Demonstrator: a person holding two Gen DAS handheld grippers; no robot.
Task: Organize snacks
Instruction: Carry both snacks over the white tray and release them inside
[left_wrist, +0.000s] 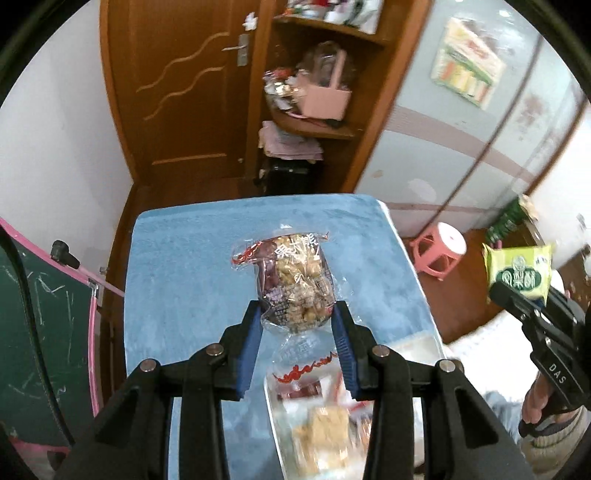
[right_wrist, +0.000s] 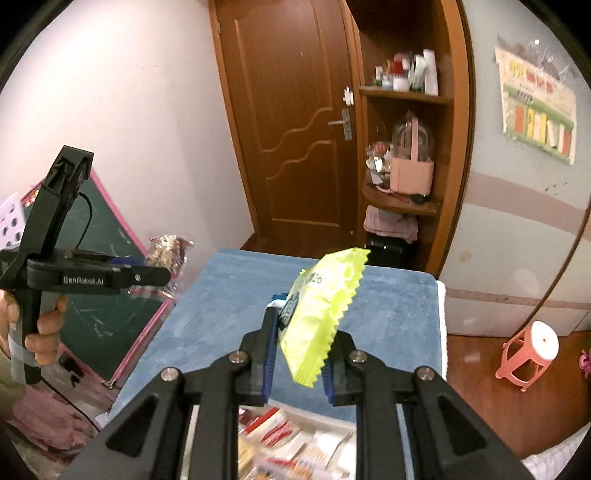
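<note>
Nut packet (left_wrist: 295, 286) clamped in left gripper (left_wrist: 297, 314).

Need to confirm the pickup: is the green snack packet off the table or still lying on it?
Off the table: the green snack packet is clamped in the right gripper, above the blue cloth.

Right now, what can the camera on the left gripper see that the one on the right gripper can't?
Only the left view shows the printed front of the green snack packet in the right gripper.

Only the right view shows the hand that carries the left gripper.

Both show the clear nut packet, the blue table cover, the snack tray and the pink stool.
</note>
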